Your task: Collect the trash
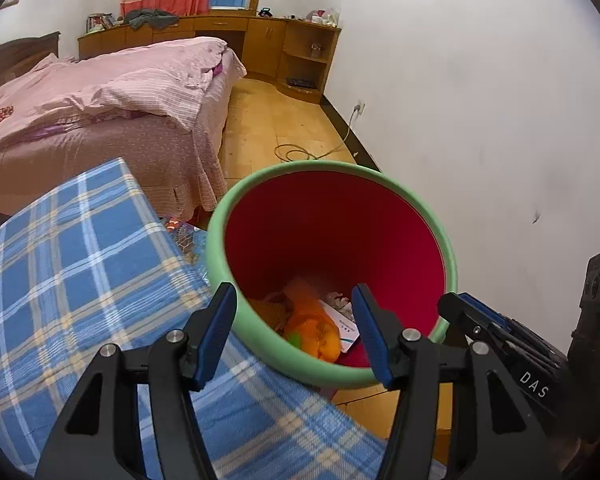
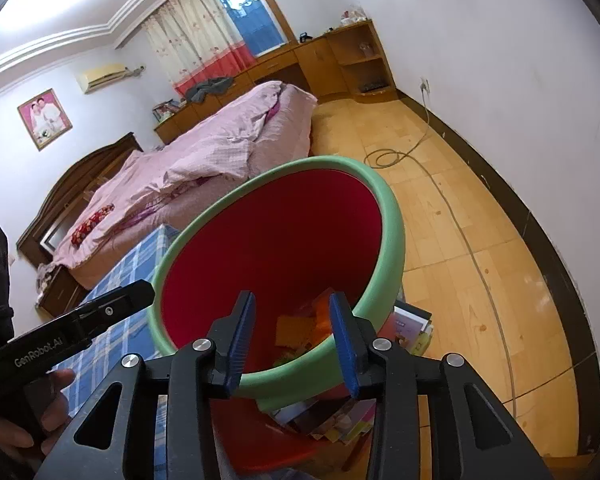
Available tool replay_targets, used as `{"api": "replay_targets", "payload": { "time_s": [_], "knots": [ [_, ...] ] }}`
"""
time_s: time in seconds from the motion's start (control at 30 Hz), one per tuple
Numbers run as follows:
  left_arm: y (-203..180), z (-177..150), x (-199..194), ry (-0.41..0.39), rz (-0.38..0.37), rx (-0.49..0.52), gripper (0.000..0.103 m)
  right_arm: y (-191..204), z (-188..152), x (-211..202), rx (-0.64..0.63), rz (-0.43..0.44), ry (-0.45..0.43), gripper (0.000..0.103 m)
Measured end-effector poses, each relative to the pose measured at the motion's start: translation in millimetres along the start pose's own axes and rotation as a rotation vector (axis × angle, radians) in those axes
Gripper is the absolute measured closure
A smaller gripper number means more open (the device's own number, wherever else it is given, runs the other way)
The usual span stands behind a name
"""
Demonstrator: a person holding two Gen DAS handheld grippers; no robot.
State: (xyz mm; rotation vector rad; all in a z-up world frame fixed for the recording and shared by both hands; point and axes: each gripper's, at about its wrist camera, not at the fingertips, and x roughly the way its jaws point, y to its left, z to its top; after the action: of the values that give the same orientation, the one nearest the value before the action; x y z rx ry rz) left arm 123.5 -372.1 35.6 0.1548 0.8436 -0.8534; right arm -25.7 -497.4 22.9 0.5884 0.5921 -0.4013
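bin: red bucket with a fat green rim [image 1: 236, 308], sitting on the wood floor right next to the blue plaid cloth, both grippers hovering over its near edge

trash: already down in the bottom of the bin, an orange crinkly wrapper [image 1: 314, 326], a white card [image 1: 346, 330] just right of it, plus some smaller bits I can't make out

left gripper [image 1: 296, 332]: jaws apart, nothing between the blue pads, just looking down into the bin over the near rim

right gripper [image 2: 292, 340]: jaws apart too, a bit narrower than the left one, empty, near rim of the bin showing in the gap

hand [image 2: 28, 412]: visible at the left of the right wrist view, wrapped round the left gripper's handle

plaid cloth [image 1: 80, 280]: blue checked, left of the bin, touching its side

books [image 2: 412, 328]: small messy pile on the floor, tucked against the right side of the bin

bed [image 1: 100, 100]: far left, pink quilt all rumpled

cable [image 2: 388, 156]: loose loop on the floor on the far side of the bin, running up to a wall socket
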Motion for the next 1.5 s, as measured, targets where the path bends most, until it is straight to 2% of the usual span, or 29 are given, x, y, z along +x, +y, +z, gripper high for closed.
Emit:
{"api": "replay_targets", "payload": {
  "time_s": [0.1, 0.23, 0.4, 0.5, 0.87, 1.0, 1.43, 1.5],
  "knots": [
    [4.9, -4.9, -13.6, -0.003, 0.009, -0.021, 0.043, 5.8, -1.5, -8.3, -0.009, 0.009, -0.006, 0.049],
    [14.7, -14.4, -32.8, -0.013, 0.028, -0.049, 0.043, 16.5, -5.4, -18.3, -0.023, 0.011, -0.011, 0.039],
    [32.1, -30.9, -64.4, -0.030, 0.068, -0.083, 0.043, 36.9, -13.6, -31.0, -0.052, 0.035, -0.009, 0.035],
    [42.8, -41.3, -83.8, -0.049, 0.107, -0.104, 0.043, 51.4, -18.8, -37.4, -0.079, 0.058, -0.007, 0.027],
    [91.4, -83.9, -145.3, -0.096, 0.216, -0.204, 0.043, 112.4, -50.5, -50.4, -0.206, 0.126, 0.025, 0.026],
    [104.3, -102.5, -162.5, -0.119, 0.276, -0.219, 0.043, 133.8, -64.9, -51.8, -0.264, 0.137, 0.031, 0.026],
    [140.1, -166.4, -201.8, -0.164, 0.458, -0.301, 0.043, 179.6, -114.7, -55.4, -0.392, 0.177, 0.014, 0.026],
    [144.0, -177.7, -203.0, -0.158, 0.496, -0.323, 0.043, 184.4, -121.8, -54.8, -0.412, 0.176, 0.012, 0.021]
  ]
}}
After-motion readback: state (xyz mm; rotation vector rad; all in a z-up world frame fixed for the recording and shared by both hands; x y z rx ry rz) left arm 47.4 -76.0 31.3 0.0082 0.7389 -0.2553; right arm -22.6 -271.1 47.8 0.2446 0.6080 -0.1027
